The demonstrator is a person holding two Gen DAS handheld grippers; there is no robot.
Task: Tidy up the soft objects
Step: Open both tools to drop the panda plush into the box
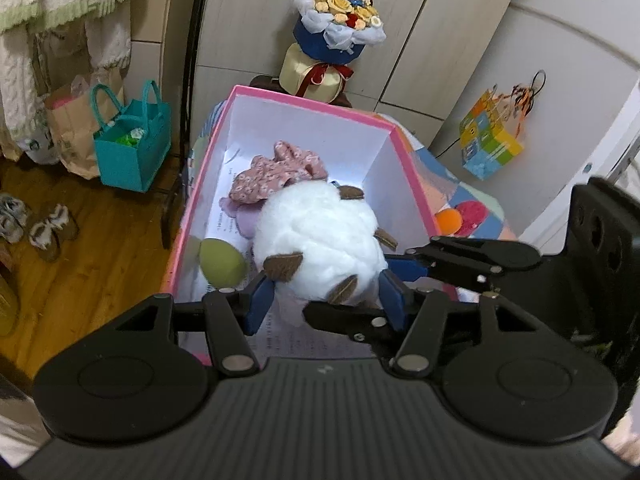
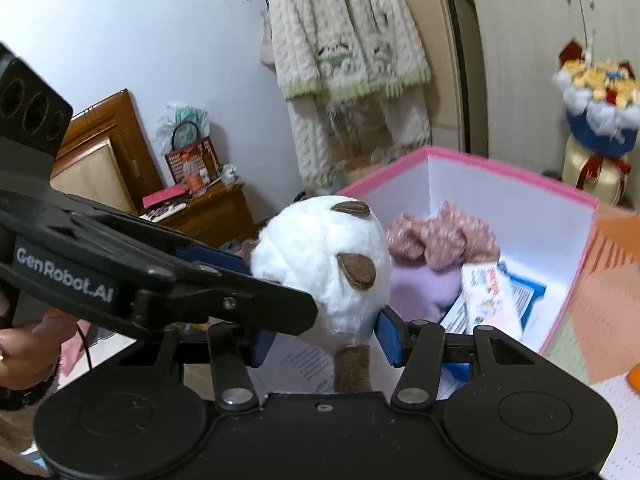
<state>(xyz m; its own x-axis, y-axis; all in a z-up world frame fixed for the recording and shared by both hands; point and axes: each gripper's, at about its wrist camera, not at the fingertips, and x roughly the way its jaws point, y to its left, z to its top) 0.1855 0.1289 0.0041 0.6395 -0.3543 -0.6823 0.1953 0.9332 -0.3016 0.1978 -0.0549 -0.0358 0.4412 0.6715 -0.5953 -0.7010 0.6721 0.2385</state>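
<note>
A white plush toy (image 1: 320, 240) with brown felt patches hangs over the near end of an open pink box (image 1: 404, 168). My left gripper (image 1: 326, 294) is shut on its lower part, a blue pad on each side. My right gripper (image 1: 400, 280) comes in from the right and clamps the same toy. In the right wrist view the plush toy (image 2: 320, 260) sits between the right gripper's (image 2: 324, 338) blue pads, a brown leg dangling below. The left gripper (image 2: 272, 280) crosses in from the left. Inside the box lie a pink floral cloth (image 1: 276, 178), a lilac soft piece (image 1: 244, 220) and a green ball (image 1: 222, 262).
An orange ball (image 1: 449, 221) and a pink one (image 1: 474, 213) rest on the patchwork quilt right of the box. A teal bag (image 1: 132, 148) and shoes (image 1: 44, 224) stand on the wooden floor at left. A flower bouquet (image 1: 336, 28) stands behind the box. A hand (image 2: 28, 348) holds the left gripper.
</note>
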